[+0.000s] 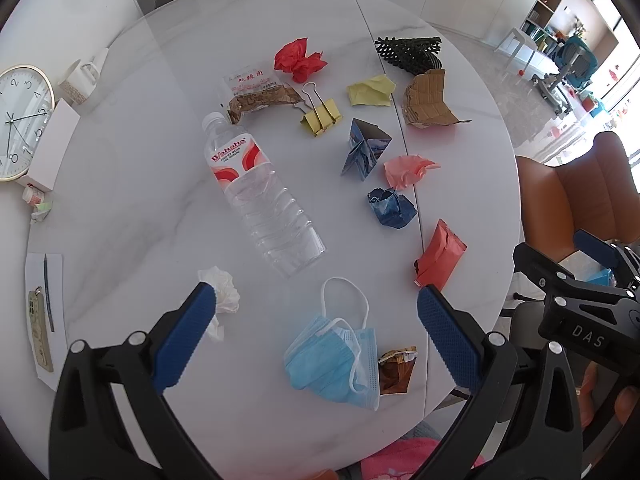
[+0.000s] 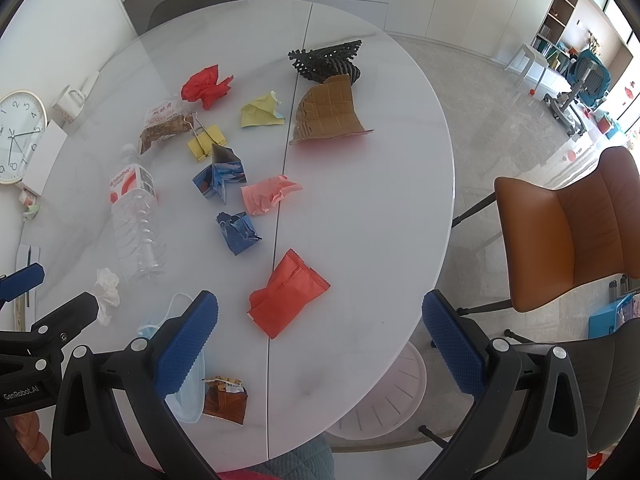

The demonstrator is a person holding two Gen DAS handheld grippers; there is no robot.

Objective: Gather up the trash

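Observation:
Trash lies scattered on a round white table [image 1: 132, 208]. My left gripper [image 1: 316, 320] is open and empty, hovering above a blue face mask [image 1: 332, 364] and a brown wrapper [image 1: 396, 372]. A white tissue ball [image 1: 224, 288] sits by its left finger. A clear water bottle [image 1: 260, 196] lies beyond. My right gripper [image 2: 320, 320] is open and empty above a red pouch [image 2: 288, 294] near the table's front edge [image 2: 360, 360]. Blue crumpled paper [image 2: 238, 232], pink paper [image 2: 266, 194] and torn cardboard [image 2: 330, 110] lie farther back.
A clock [image 1: 20, 120], a white box [image 1: 54, 144] and a mug [image 1: 80, 78] stand at the table's left. A phone on paper [image 1: 40, 320] lies front left. An orange chair [image 2: 568, 228] stands right. A pale round bin lid [image 2: 384, 396] sits below the table edge.

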